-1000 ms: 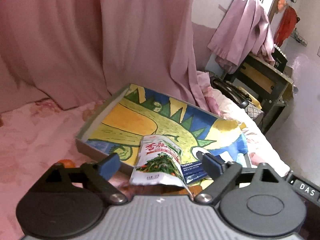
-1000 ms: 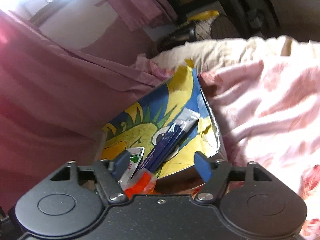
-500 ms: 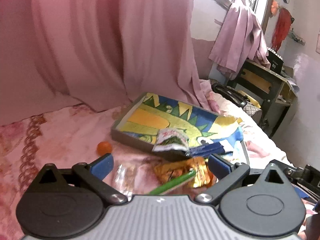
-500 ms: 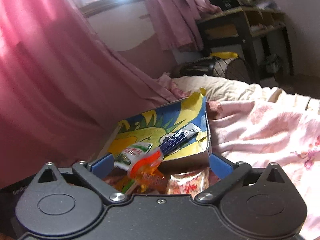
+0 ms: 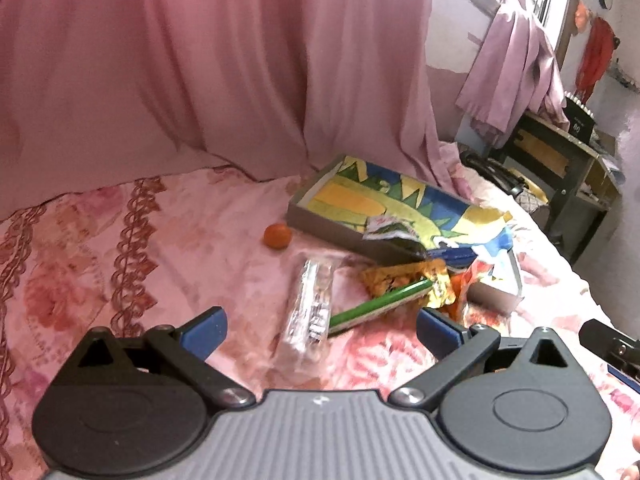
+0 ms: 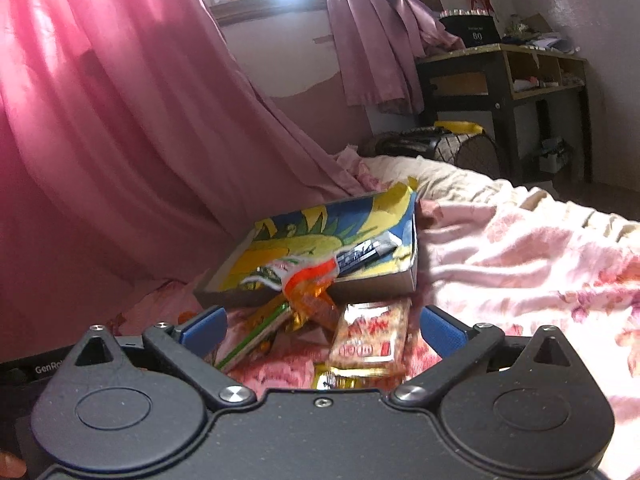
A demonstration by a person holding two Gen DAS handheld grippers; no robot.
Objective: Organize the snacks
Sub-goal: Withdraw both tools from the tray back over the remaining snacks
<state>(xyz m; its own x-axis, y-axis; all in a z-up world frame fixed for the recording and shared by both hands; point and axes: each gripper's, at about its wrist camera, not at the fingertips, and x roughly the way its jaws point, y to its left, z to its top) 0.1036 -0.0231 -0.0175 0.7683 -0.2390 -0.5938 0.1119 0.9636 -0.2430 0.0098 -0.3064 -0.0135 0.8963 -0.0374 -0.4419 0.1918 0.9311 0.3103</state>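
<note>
Both grippers hang over a bed (image 5: 120, 240) covered with a pink flowered sheet, and both hold nothing. The left gripper (image 5: 320, 326) has its jaws spread wide after opening a little further; only the sheet and the near end of a clear packet (image 5: 310, 308) lie between the blue pads. The right gripper (image 6: 323, 326) has also just opened and stands fully spread above a red-and-white packet (image 6: 370, 338), without touching it. A shallow tray (image 5: 320, 224) with a green, yellow and blue dinosaur picture sits toward the bed's far side, near the pink curtain (image 5: 200, 60). In it lie a white-and-green pouch (image 5: 390, 228) and a dark blue packet (image 5: 456, 254), both at its near edge. Loose on the sheet in front of the tray are a yellow-orange wrapper (image 5: 404, 280), a green stick pack (image 5: 380, 308) resting across it, and the clear packet beside them. A small orange (image 5: 277, 236) sits just off the tray's left corner.
</note>
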